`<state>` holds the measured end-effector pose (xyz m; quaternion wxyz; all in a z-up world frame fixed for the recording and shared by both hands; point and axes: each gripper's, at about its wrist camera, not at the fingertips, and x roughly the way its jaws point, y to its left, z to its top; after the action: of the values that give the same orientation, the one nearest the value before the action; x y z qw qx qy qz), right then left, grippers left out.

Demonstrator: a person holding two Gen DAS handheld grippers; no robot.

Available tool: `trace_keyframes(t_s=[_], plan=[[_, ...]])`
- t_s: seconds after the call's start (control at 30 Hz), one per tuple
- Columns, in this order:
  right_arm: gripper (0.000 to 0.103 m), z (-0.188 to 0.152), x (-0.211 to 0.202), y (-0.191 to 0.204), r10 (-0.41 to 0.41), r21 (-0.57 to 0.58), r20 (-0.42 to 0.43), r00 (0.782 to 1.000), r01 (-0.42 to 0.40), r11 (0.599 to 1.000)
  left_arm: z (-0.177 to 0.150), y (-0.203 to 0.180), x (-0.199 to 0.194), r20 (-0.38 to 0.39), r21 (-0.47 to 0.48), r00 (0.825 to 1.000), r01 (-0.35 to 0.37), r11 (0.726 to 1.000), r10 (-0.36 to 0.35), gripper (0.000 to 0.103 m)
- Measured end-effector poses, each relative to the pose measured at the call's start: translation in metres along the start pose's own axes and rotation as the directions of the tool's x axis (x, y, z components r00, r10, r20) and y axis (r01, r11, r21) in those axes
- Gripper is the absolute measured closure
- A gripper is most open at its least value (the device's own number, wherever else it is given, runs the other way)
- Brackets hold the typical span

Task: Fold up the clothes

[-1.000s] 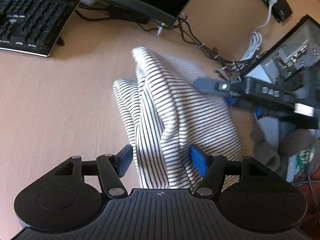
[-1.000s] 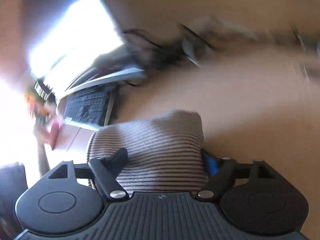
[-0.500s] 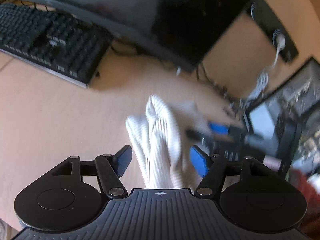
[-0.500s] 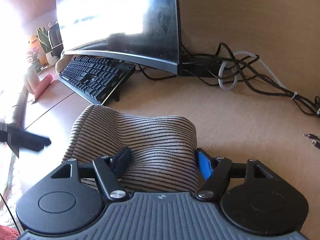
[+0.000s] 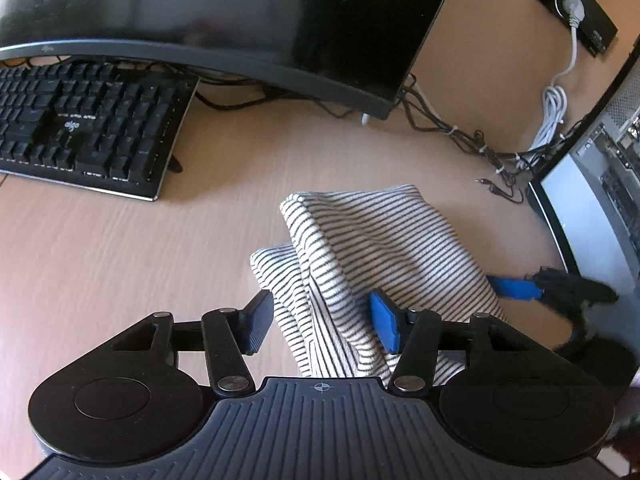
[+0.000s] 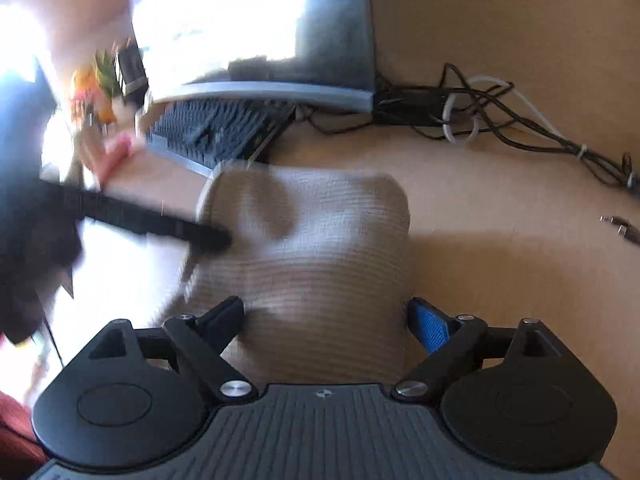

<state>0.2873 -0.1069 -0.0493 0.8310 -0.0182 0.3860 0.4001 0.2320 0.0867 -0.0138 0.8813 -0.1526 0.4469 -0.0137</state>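
A white garment with thin dark stripes [image 5: 372,240] lies folded in layers on the wooden desk [image 5: 120,248]. My left gripper [image 5: 322,322] is open, and its near folded edge runs between the wide-apart fingers. At the garment's right side shows a blue finger pad [image 5: 514,288] of my right gripper. In the right wrist view, blurred by motion, the same garment [image 6: 320,248] bulges up between the spread fingers of my right gripper [image 6: 326,320], which is open. A black finger [image 6: 192,232] of the left gripper reaches over the cloth's left part.
A black keyboard [image 5: 80,128] and a curved monitor [image 5: 240,20] stand at the back left. Tangled cables [image 5: 460,136] run to a computer case [image 5: 600,200] on the right. A power strip [image 5: 580,8] is on the wall. A loose jack plug [image 6: 620,228] lies on the desk.
The garment has come down from a hanging bunch into a flatter folded pile on the desk. The left gripper's finger has swung in over the cloth in the right wrist view.
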Motion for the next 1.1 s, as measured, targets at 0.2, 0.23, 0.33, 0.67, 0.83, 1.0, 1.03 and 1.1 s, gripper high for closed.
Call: trace_keyframes(t_s=[0.2,0.23,0.33,0.67,0.83,1.0,1.03,1.1], plan=[[0.013,0.037,0.017,-0.034,0.006,0.171,0.062,0.998,-0.016,0.985,0.001,0.003,0.000,-0.005,-0.005,1.000,0.006,1.000,-0.006,0.043],[0.013,0.041,0.027,-0.038,0.006,0.195,0.047,0.999,-0.015,0.981,0.001,0.003,0.001,-0.007,-0.007,1.000,0.007,1.000,-0.007,0.043],[0.016,0.049,0.057,-0.046,0.045,0.250,-0.030,0.999,-0.036,0.968,0.001,0.004,0.003,-0.012,-0.011,1.000,0.009,1.000,-0.009,0.042],[0.044,0.063,0.053,-0.034,0.094,0.153,0.030,0.995,-0.097,0.983,0.003,0.018,0.012,-0.028,-0.046,1.000,-0.002,0.999,0.000,0.039],[0.015,0.044,0.040,-0.028,-0.058,0.037,0.005,0.998,0.058,0.998,0.007,0.022,0.004,-0.007,-0.056,1.000,-0.007,0.998,0.006,0.040],[0.004,0.016,0.010,-0.018,-0.030,0.002,-0.010,1.000,0.030,1.000,0.023,0.032,-0.039,0.138,-0.131,0.987,0.095,0.987,-0.077,0.043],[0.003,0.009,0.007,-0.013,-0.030,-0.020,-0.026,0.999,0.029,0.999,0.028,0.032,-0.045,0.168,-0.134,0.980,0.132,0.982,-0.109,0.042],[0.000,-0.006,0.006,-0.004,-0.032,-0.065,-0.058,0.998,0.029,0.997,0.037,0.026,-0.044,0.199,-0.125,0.969,0.174,0.977,-0.147,0.042]])
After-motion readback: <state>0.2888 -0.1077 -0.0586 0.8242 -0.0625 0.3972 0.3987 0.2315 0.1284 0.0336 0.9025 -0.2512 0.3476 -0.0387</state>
